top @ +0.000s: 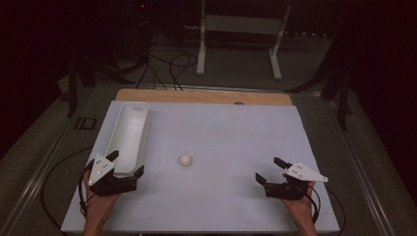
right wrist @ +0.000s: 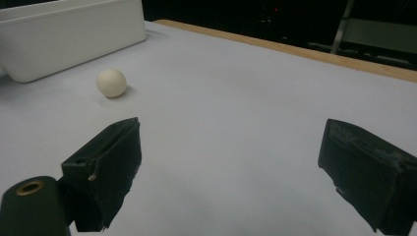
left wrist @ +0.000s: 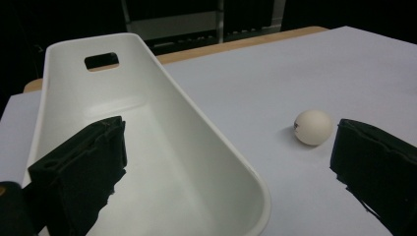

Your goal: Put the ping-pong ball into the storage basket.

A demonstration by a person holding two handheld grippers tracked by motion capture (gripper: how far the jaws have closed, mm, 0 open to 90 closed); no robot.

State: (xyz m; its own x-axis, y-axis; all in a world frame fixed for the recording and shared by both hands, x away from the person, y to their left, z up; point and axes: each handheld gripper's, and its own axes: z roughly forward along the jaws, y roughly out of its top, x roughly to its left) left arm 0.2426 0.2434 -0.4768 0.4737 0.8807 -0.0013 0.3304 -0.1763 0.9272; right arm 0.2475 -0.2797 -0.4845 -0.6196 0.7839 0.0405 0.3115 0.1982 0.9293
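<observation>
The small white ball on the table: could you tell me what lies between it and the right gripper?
Nothing: in the high view, bare white tabletop runs from the small white ball to the open right gripper.

Dark room, dim light — grey floor with black cables trailing across it. Beyond the white counter, a white metal frame stands on 2 legs.

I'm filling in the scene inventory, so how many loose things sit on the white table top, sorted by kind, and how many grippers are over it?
Balls: 1, the white ball
Bins: 1, the long white bin
Grippers: 2, the left gripper and the right gripper, both open and holding nothing
Total: 4
</observation>
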